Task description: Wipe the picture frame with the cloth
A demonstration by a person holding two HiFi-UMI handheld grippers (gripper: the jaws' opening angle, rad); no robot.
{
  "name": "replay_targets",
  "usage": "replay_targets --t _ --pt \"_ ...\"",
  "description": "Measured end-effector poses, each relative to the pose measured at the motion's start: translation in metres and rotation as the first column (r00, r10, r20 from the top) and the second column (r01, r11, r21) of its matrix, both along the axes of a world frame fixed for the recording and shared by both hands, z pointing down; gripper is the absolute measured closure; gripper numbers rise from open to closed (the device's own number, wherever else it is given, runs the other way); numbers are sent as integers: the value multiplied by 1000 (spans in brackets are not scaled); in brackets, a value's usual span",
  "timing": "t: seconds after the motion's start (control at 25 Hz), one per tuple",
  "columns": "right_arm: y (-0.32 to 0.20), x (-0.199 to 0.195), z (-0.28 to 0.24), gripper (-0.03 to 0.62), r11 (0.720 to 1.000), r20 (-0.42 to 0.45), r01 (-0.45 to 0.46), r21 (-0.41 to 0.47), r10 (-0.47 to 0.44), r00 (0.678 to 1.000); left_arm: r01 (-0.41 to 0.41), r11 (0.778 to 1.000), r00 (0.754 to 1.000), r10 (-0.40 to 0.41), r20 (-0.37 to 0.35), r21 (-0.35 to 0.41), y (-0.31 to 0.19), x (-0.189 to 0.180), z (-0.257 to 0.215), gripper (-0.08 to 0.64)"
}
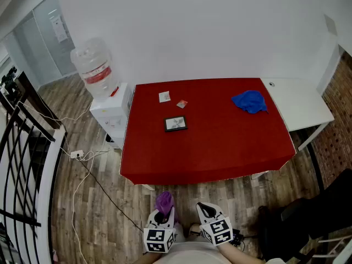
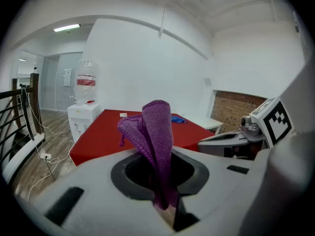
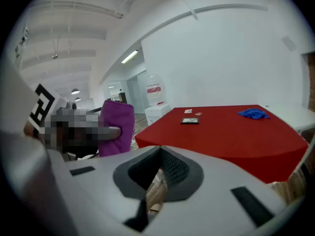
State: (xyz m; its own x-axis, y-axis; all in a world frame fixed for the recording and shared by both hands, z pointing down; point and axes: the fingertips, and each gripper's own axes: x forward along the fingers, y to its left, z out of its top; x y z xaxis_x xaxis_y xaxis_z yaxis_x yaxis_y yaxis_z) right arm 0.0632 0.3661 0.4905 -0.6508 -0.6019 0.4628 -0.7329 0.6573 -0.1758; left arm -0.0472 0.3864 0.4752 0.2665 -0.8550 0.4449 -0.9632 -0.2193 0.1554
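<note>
Both grippers hang low in front of the table [image 1: 209, 164], well short of its near edge. The left gripper [image 1: 163, 215] is clamped tight on the purple cloth [image 1: 164, 201], which stands up out of the jaws in a folded bunch. The right gripper [image 1: 207, 209] has its jaws drawn together, nothing between them, only floor showing past. The frame [image 1: 175, 124] lies flat on the red top, a little left of centre and well apart from both grippers. Two small cards [image 1: 164, 97] sit just beyond it, and a blue cloth [image 1: 249, 101] lies off at the far right.

The risks: that frame looks light and nothing pins it, so a one-sided wipe could well skate it across the red cover and into the cards. The right gripper would need to steady it. The cloth is bunched, so a poor angle could bring hard jaw tips onto the glass first.

Room looks generous, with bare red all round the frame and an open near edge to reach over. On the left a water dispenser [image 1: 107, 111] stands against the table, and cables [image 1: 82, 180] trail across the floor there. To the right, a white table [image 1: 300, 106] butts up and a dark chair [image 1: 308, 219] crowds the near corner
</note>
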Motion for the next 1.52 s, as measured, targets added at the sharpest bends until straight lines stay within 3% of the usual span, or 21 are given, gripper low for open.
replay_targets --t 0.28,0.68,0.96,1.52 --pt "-51 -5 8 589 998 -16 -56 30 57 998 0 1000 1000 0 -9 -6 -48 -14 11 499" --pt "-176 -60 8 589 993 -36 -119 9 119 992 -60 998 998 60 -16 16 -185 -73 7 499" --pt "-240 -96 -4 589 987 -37 -157 36 159 987 -98 995 995 99 -12 19 -247 -108 3 499" --pt "-320 -92 -5 589 991 -79 -127 28 129 988 -65 998 998 65 -27 -4 -318 -105 5 499"
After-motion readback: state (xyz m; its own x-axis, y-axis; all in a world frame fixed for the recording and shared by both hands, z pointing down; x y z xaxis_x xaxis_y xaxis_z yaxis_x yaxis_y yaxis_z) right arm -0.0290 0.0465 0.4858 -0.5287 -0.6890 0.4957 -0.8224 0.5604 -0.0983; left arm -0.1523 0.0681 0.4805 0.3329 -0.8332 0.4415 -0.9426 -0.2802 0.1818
